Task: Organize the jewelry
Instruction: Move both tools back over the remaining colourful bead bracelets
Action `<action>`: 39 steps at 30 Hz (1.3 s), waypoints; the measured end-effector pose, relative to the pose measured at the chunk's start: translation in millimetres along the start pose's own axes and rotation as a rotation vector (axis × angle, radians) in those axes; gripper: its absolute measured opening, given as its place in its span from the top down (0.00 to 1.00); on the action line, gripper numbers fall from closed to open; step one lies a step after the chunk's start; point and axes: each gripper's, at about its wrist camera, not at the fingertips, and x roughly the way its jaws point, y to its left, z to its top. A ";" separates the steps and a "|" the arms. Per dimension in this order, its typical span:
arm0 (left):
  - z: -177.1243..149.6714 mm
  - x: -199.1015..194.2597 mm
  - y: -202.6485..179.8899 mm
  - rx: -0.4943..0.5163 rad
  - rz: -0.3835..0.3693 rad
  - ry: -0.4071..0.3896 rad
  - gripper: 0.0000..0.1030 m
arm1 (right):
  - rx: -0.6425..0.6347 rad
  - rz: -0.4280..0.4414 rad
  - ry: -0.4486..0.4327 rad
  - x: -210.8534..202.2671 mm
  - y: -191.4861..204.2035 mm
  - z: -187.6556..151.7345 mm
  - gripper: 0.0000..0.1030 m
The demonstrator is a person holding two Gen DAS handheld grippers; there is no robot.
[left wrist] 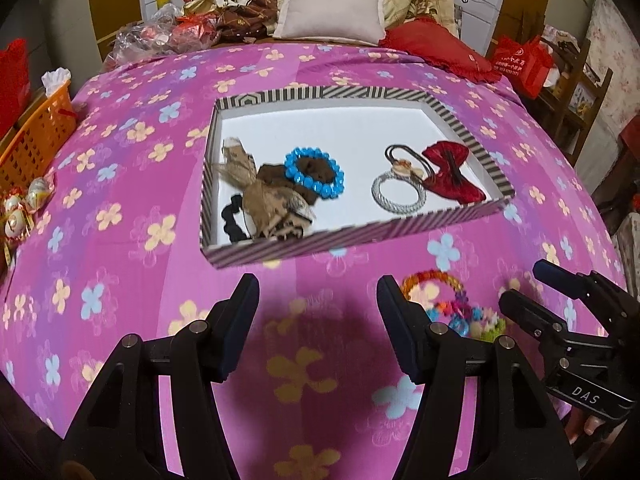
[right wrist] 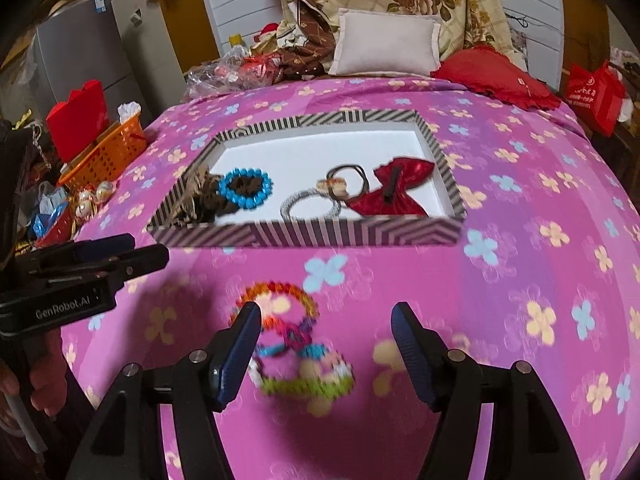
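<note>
A striped shallow box (left wrist: 352, 236) with a white floor lies on the pink flowered bedspread (left wrist: 120, 240). Inside it are a blue bead bracelet (left wrist: 314, 174), a silver bangle (left wrist: 398, 198), a red bow (left wrist: 452, 172), a black hair tie with a charm (left wrist: 404, 164), a furry tan piece (left wrist: 264, 196) and a black scrunchie (left wrist: 234, 220). In front of the box, a pile of multicoloured bead bracelets (right wrist: 288, 340) lies on the bedspread. My right gripper (right wrist: 326, 320) is open just above that pile, pads clear of it. My left gripper (left wrist: 318, 320) is open and empty to the left of it.
An orange basket (left wrist: 36, 136) and small ornaments (left wrist: 24, 204) sit at the bed's left edge. A grey pillow (left wrist: 332, 12), a red cushion (left wrist: 436, 52) and piled cloth are at the head. A red bag (left wrist: 524, 64) stands at the far right.
</note>
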 end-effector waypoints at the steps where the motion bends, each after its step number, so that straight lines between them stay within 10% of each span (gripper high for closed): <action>1: -2.5 0.3 -0.7 0.000 -0.002 0.005 0.41 | -0.002 -0.003 0.005 -0.9 -0.7 -3.6 0.37; 23: -27.3 21.5 -1.1 -0.007 -0.038 0.096 0.41 | -0.067 0.002 0.053 8.9 4.4 -38.6 0.37; 39: -23.8 30.2 -2.3 -0.015 -0.043 0.110 0.41 | -0.088 0.002 0.079 23.2 3.0 -40.5 0.76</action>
